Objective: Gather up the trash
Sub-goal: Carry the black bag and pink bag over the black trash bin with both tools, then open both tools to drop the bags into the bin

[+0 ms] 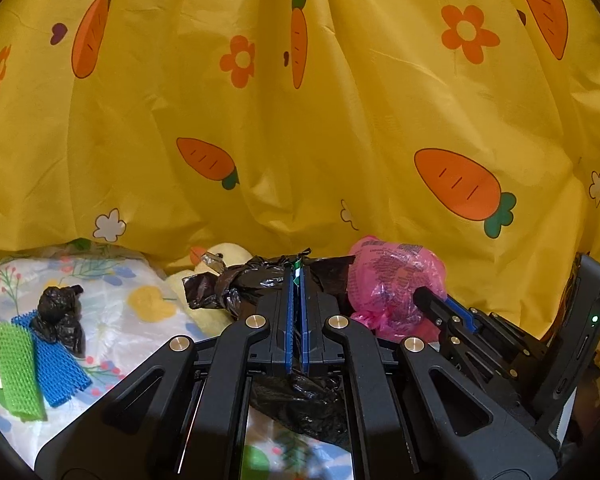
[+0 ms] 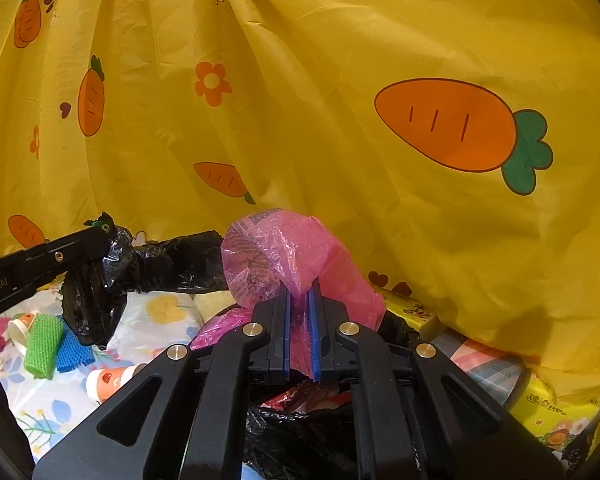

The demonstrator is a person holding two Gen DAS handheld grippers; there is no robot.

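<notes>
My left gripper (image 1: 297,270) is shut on the rim of a black trash bag (image 1: 244,284) and holds it up; the bag hangs below it too. In the right wrist view the left gripper (image 2: 100,228) shows at the left with the black bag (image 2: 100,292) draped from it. My right gripper (image 2: 300,296) is shut on a crumpled pink plastic bag (image 2: 276,256), held over the black bag's opening (image 2: 300,420). The pink bag (image 1: 392,284) and the right gripper (image 1: 424,294) also show at the right of the left wrist view.
On the floral tablecloth (image 1: 140,320) lie a small black plastic wad (image 1: 58,312), green (image 1: 18,372) and blue (image 1: 56,360) foam nets and paper cups (image 2: 108,384). A yellow carrot-print curtain (image 1: 300,120) hangs behind. Tissue packs (image 2: 548,412) lie at the right.
</notes>
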